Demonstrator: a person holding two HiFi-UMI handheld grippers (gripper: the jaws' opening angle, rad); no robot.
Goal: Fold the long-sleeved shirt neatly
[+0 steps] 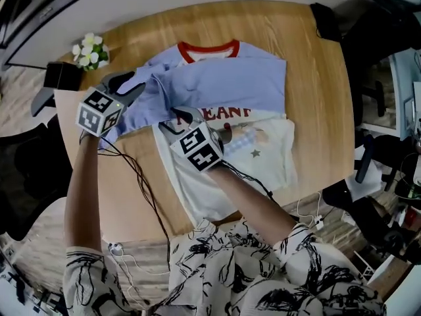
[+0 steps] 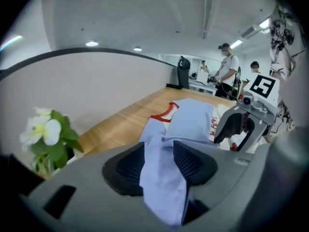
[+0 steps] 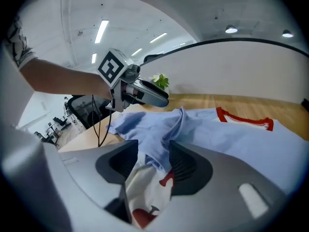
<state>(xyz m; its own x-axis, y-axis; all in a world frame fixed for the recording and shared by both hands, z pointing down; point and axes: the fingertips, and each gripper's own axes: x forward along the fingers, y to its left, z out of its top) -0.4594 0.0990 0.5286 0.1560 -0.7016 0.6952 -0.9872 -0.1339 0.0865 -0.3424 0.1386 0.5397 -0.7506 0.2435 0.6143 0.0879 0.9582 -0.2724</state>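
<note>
Long-sleeved shirt [image 1: 227,87] is spread by the table's [image 1: 322,78] far edge. Its blue sleeve [image 1: 145,107] is laid leftward, slack between the half-parted jaws of left gripper [image 1: 125,84] and right gripper [image 1: 179,117]. The cuff end is judged nearer the left.

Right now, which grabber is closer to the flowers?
The left gripper, at the blue sleeve: the flowers stand just beyond it. The right gripper sits farther off, over the white front of the shirt.

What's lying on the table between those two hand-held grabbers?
The head view shows the shirt's light-blue sleeve stretched from the left gripper to the right gripper, lying on the wooden table.
</note>
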